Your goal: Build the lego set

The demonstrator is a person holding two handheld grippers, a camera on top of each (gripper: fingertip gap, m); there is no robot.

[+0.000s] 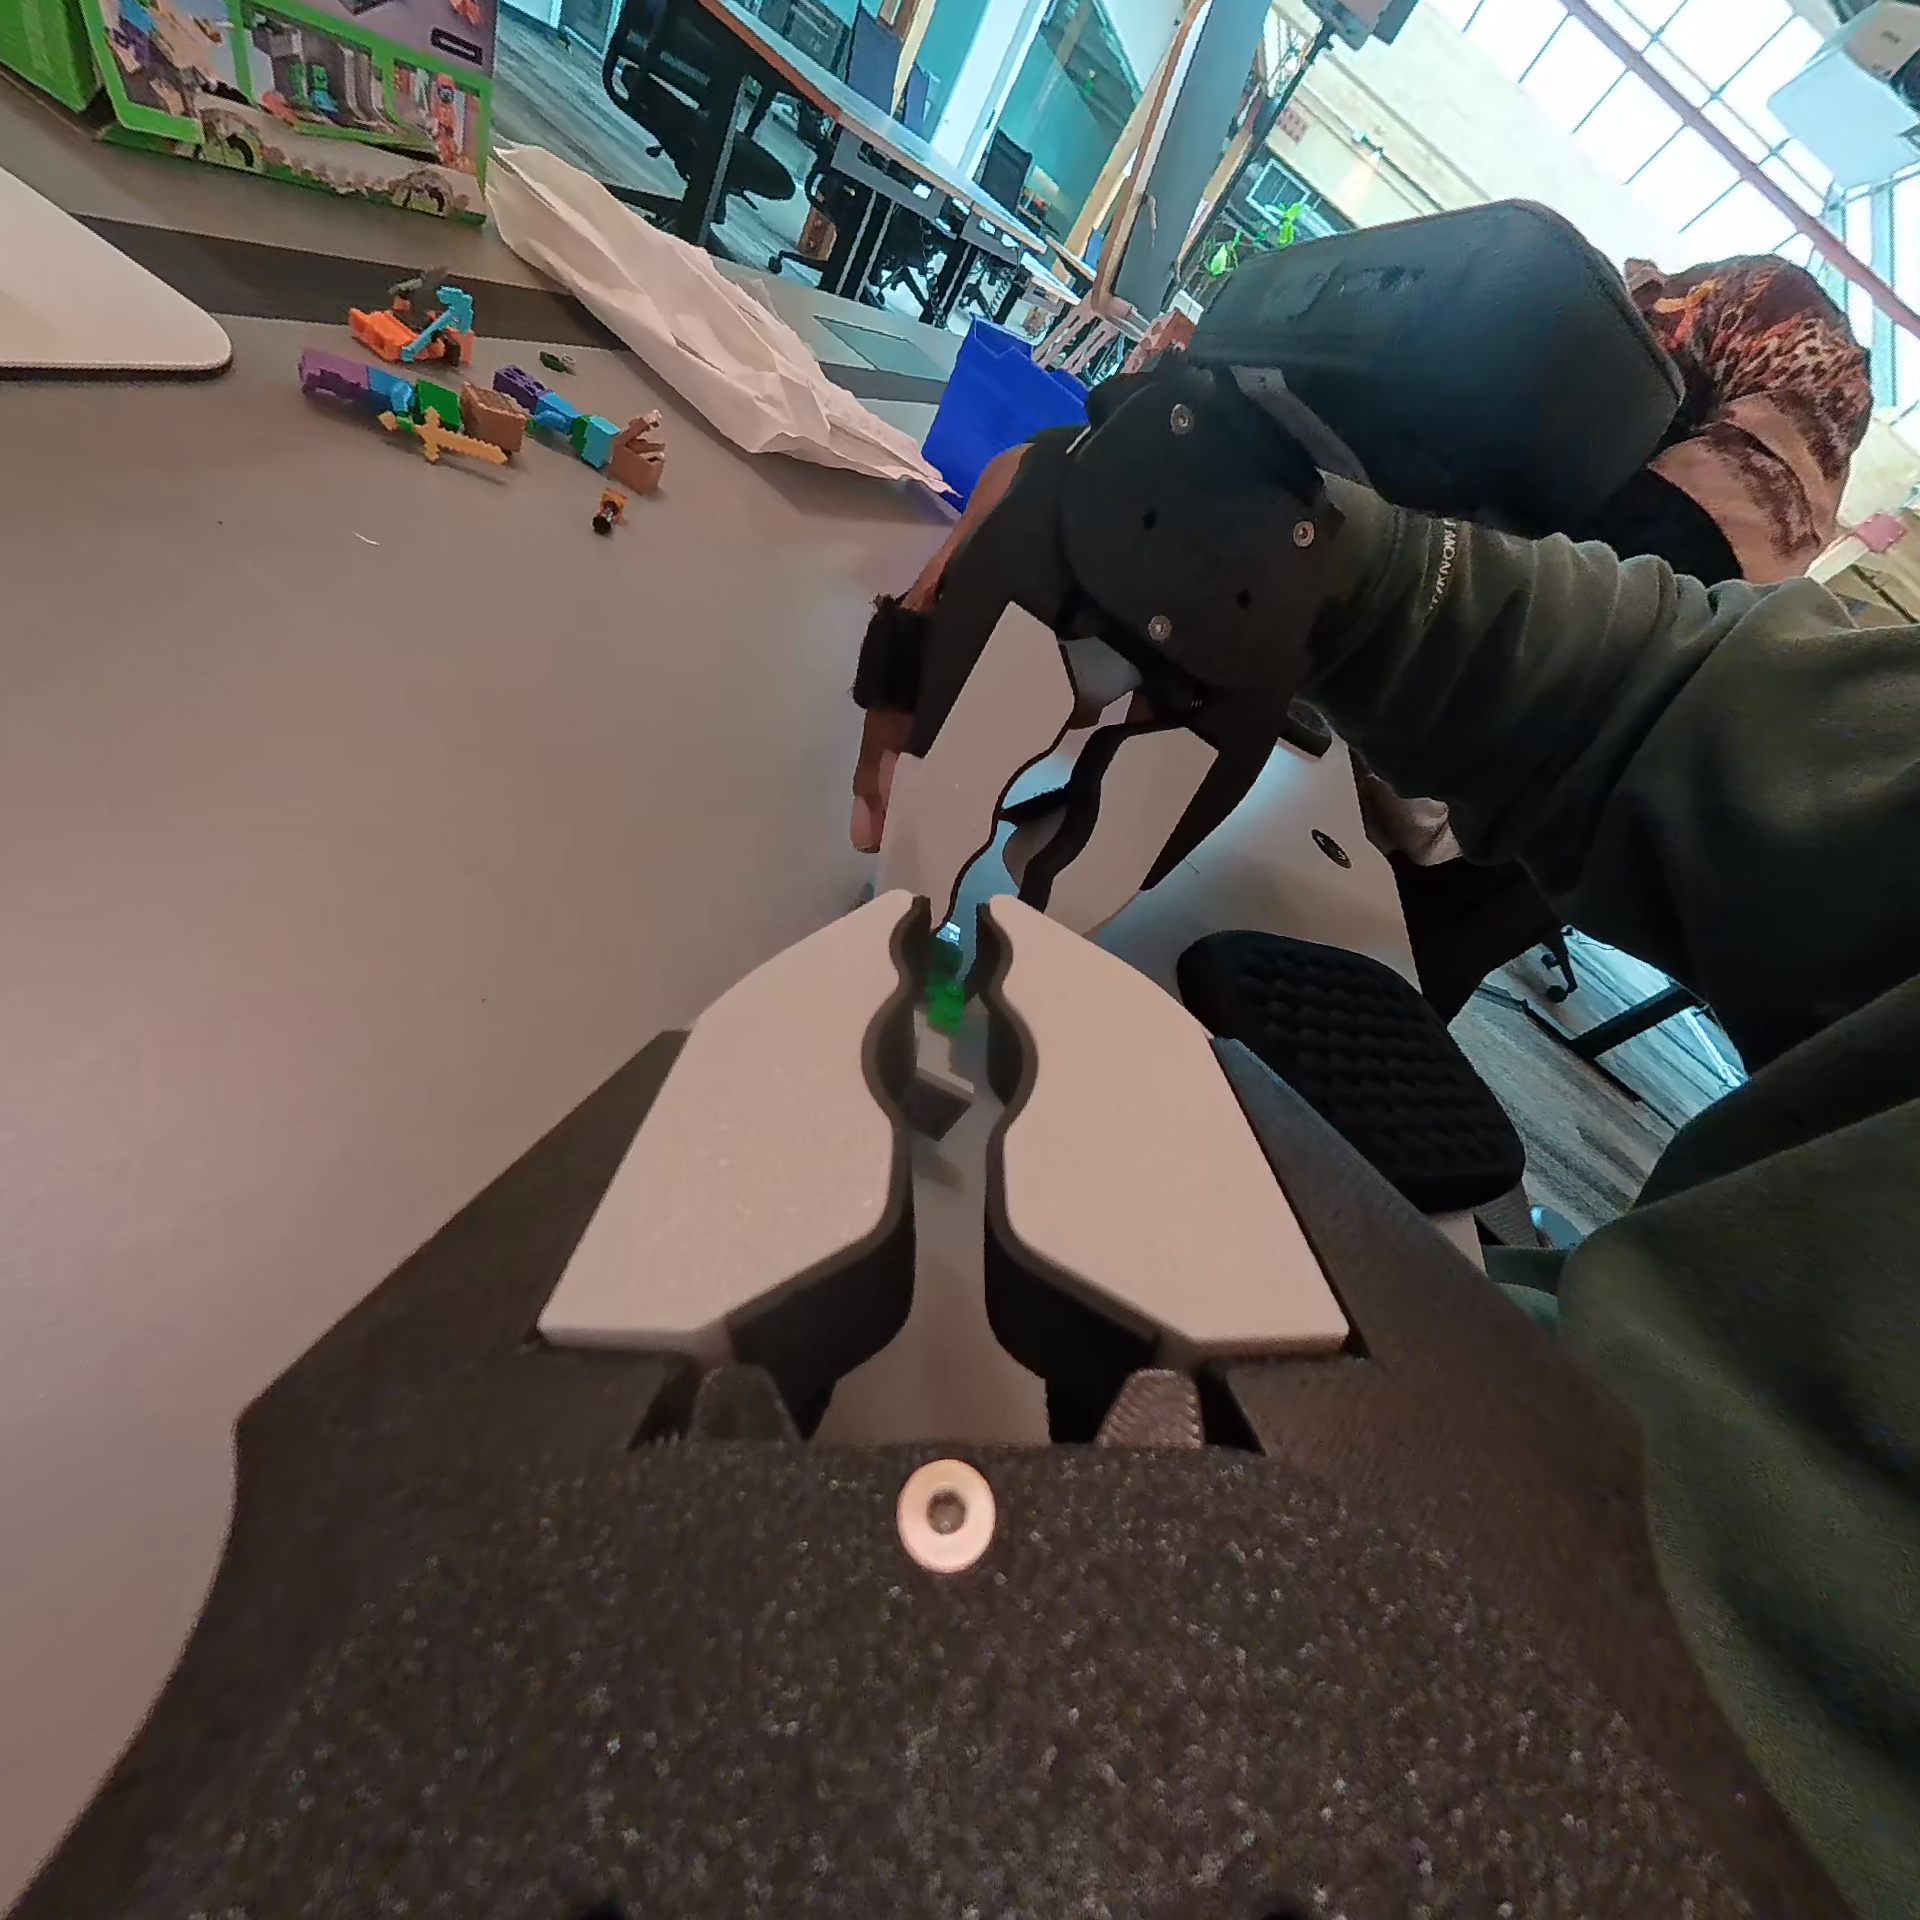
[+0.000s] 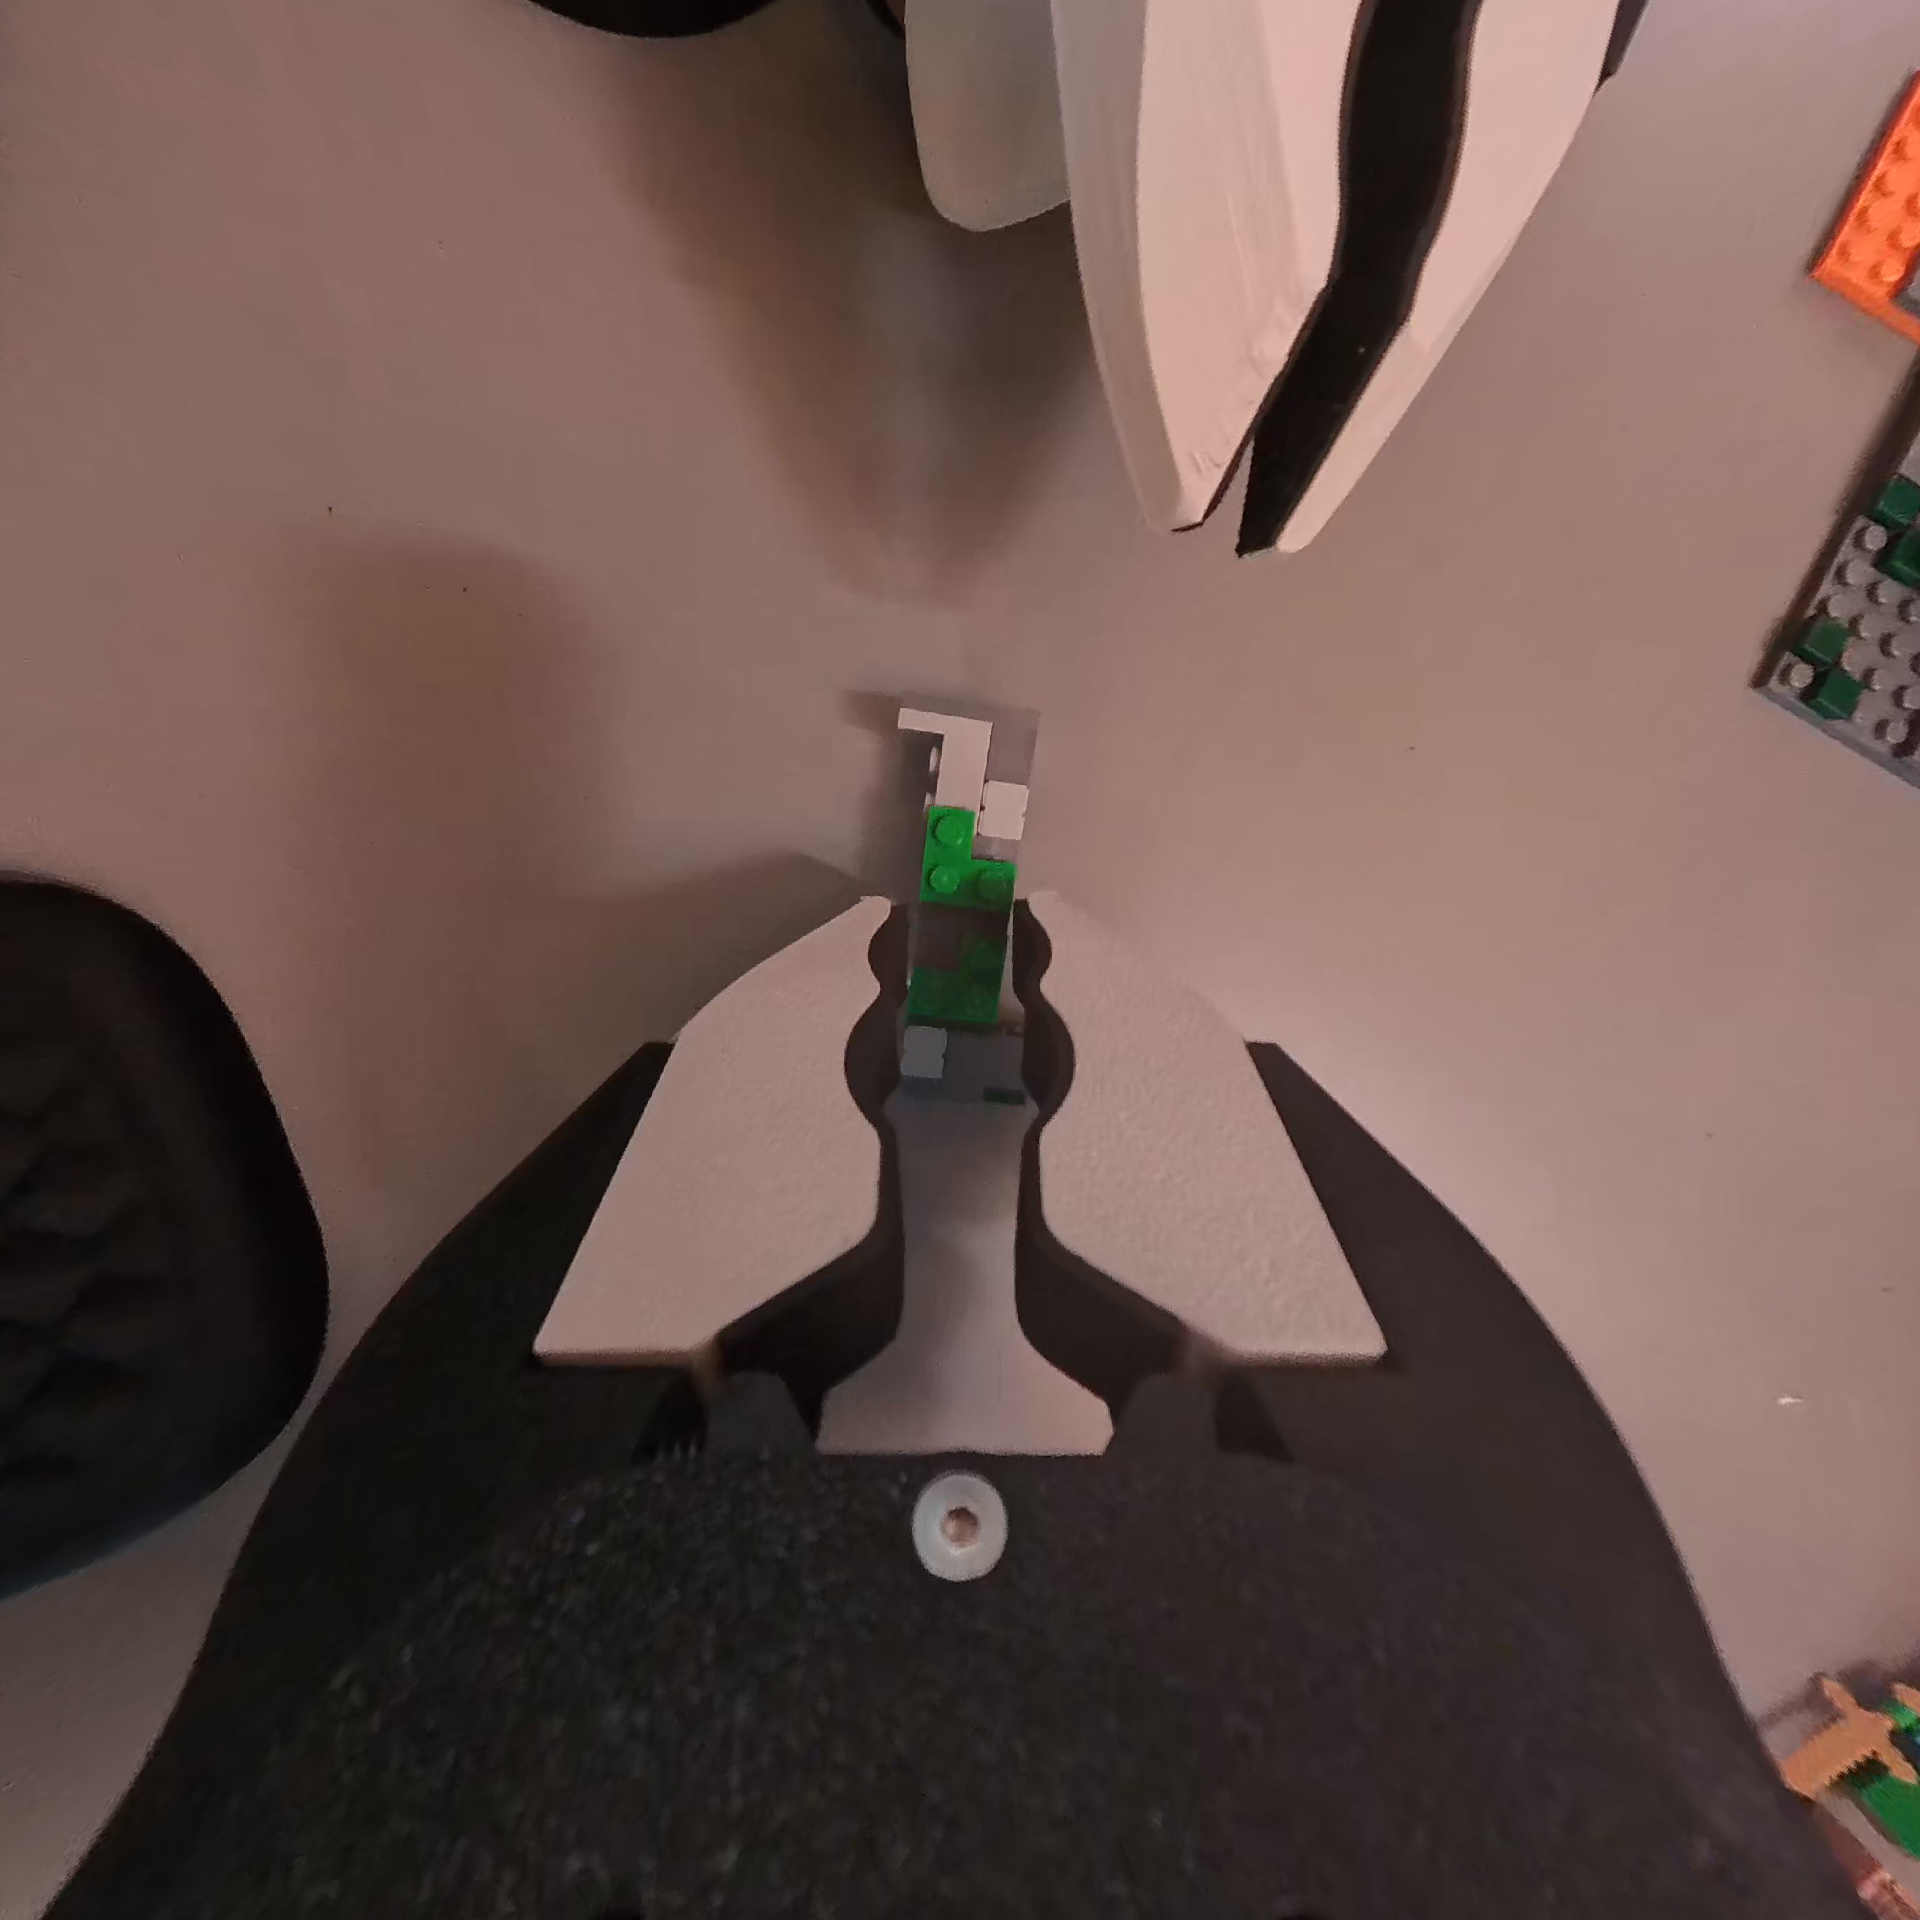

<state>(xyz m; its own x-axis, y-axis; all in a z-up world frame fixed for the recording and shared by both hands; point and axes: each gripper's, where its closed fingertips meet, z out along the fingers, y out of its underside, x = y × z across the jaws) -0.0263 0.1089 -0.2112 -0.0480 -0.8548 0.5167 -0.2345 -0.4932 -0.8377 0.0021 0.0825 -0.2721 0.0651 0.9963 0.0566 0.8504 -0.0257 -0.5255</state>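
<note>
A small lego assembly [image 2: 961,873] of bright green, grey and white pieces sits between my right gripper's fingertips. My right gripper [image 2: 954,904] is shut on its green middle and points down at the grey table [image 2: 416,468]. I cannot tell whether the assembly touches the table. In the left wrist view the assembly [image 1: 945,997] shows through the narrow gap of my left gripper [image 1: 951,909], whose jaws are nearly together with nothing held. The right gripper [image 1: 992,894] comes down from the upper right. The left gripper [image 2: 1216,540] hovers beyond the assembly, apart from it.
A grey studded baseplate [image 2: 1860,623] and an orange plate [image 2: 1881,239] lie at the right edge. Loose lego builds [image 1: 478,405], the green set box [image 1: 301,94], crumpled paper [image 1: 686,312] and a blue bin [image 1: 1003,405] lie farther off. A black chair [image 1: 1351,1070] stands by the table edge. Across from one pair of fingers to the other is roughly 7 cm. The grey studded baseplate [image 2: 1860,623] is about 15 cm from my left fingertips.
</note>
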